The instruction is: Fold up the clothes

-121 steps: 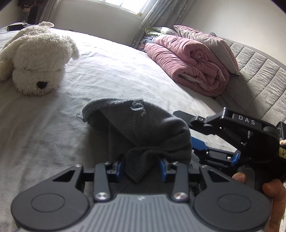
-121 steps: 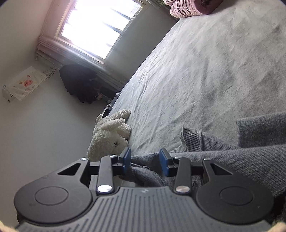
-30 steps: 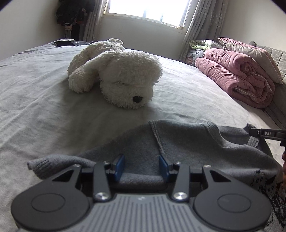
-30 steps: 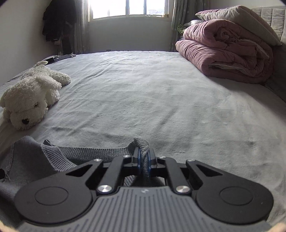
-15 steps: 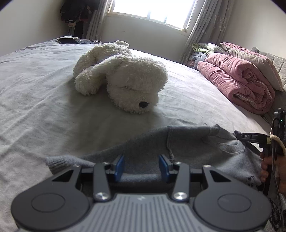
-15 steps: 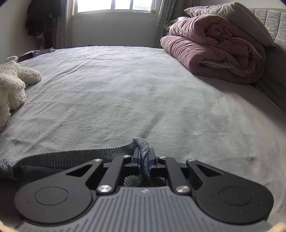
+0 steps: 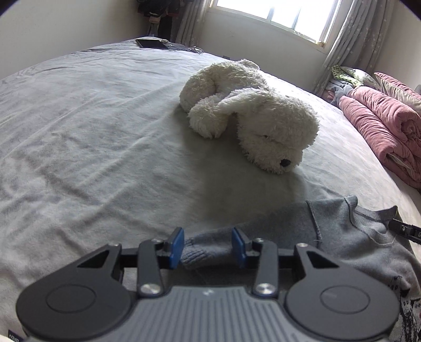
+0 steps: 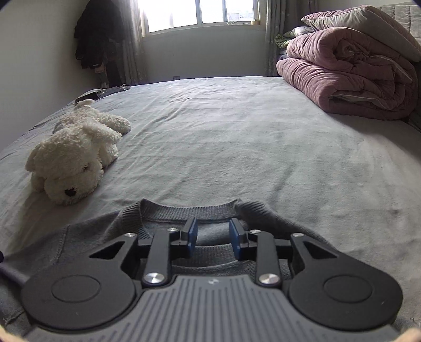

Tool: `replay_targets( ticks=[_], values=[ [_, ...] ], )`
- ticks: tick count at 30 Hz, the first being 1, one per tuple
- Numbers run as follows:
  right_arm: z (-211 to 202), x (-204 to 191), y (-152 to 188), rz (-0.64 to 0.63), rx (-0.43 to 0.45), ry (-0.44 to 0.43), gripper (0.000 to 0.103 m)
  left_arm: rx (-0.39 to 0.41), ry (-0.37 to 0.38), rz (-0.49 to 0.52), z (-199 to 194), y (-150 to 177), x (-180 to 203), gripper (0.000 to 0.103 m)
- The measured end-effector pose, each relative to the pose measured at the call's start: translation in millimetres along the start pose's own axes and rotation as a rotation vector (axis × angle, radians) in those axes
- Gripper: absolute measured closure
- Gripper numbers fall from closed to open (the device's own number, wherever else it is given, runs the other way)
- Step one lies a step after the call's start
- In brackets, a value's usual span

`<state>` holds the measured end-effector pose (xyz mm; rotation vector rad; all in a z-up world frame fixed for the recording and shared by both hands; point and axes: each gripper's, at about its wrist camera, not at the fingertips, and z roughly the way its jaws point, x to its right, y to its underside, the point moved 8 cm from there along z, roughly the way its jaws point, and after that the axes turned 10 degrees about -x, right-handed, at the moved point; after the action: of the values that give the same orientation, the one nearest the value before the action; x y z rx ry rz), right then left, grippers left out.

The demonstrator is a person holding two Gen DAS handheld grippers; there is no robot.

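Grey bed [image 8: 236, 147]; sweater [image 8: 168, 213] flat, lower frame. Both claws wide, holding nothing: left gripper [image 7: 208, 246] straddles cuff, right gripper [image 8: 213, 238] over collar. Risk: pinching bedsheet too.

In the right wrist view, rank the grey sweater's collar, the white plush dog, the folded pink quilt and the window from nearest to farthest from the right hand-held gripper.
Measured from the right hand-held gripper:
1. Grey sweater's collar, directly beneath and just ahead of the open fingers.
2. White plush dog, ahead on the left side of the bed.
3. Folded pink quilt, farther back on the right.
4. Window, on the far wall.
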<state>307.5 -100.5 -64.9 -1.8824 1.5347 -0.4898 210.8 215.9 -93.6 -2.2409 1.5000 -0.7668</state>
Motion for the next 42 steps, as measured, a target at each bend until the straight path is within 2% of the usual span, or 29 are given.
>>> replay_targets(
  ticks=[5,13,16,19,24,29,35,36,37,40,42],
  values=[
    [-21.6,-59.0,21.1,-0.068,-0.029,-0.166,0.072,-0.032,0.038,-0.045,5.1,1.3,-6.9,0.071],
    [-50.8,-159.7,63.2,-0.233,-0.113,-0.505,0.072,-0.005,0.076,-0.11,-4.1,-2.8,-19.2,0.072],
    [-54.2,-195.6,79.7,-0.333,-0.137,-0.599,0.072,-0.01,0.071,-0.129,-2.3,-2.9,-24.7,0.072],
    [-50.2,-217.9,91.6,-0.425,-0.135,-0.616,0.072,-0.019,0.06,-0.148,1.6,-3.1,-30.3,0.072],
    [-28.2,-224.4,93.8,-0.481,-0.127,-0.536,0.072,-0.024,0.062,-0.163,6.0,-2.5,-33.5,0.072],
    [-19.6,-216.5,94.6,-0.495,-0.105,-0.483,0.071,-0.023,0.082,-0.199,5.8,-2.4,-37.4,0.072],
    [-8.6,-206.8,95.6,-0.515,-0.061,-0.394,0.073,-0.007,0.056,-0.226,-1.1,-4.1,-44.4,0.071],
    [-6.0,-205.3,96.1,-0.523,-0.047,-0.368,0.079,-0.004,0.051,-0.231,-2.3,-4.4,-45.6,0.071],
    [-3.4,-203.8,96.5,-0.531,-0.033,-0.342,0.08,-0.001,0.047,-0.235,-3.4,-4.7,-46.8,0.071],
    [-6.0,-193.9,90.8,-0.461,-0.029,-0.376,0.09,0.007,0.034,-0.249,-6.9,-5.5,-50.3,0.069],
    [-9.7,-184.6,83.9,-0.366,-0.053,-0.469,0.091,0.012,0.025,-0.258,-9.3,-6.1,-52.7,0.063]
  ],
)
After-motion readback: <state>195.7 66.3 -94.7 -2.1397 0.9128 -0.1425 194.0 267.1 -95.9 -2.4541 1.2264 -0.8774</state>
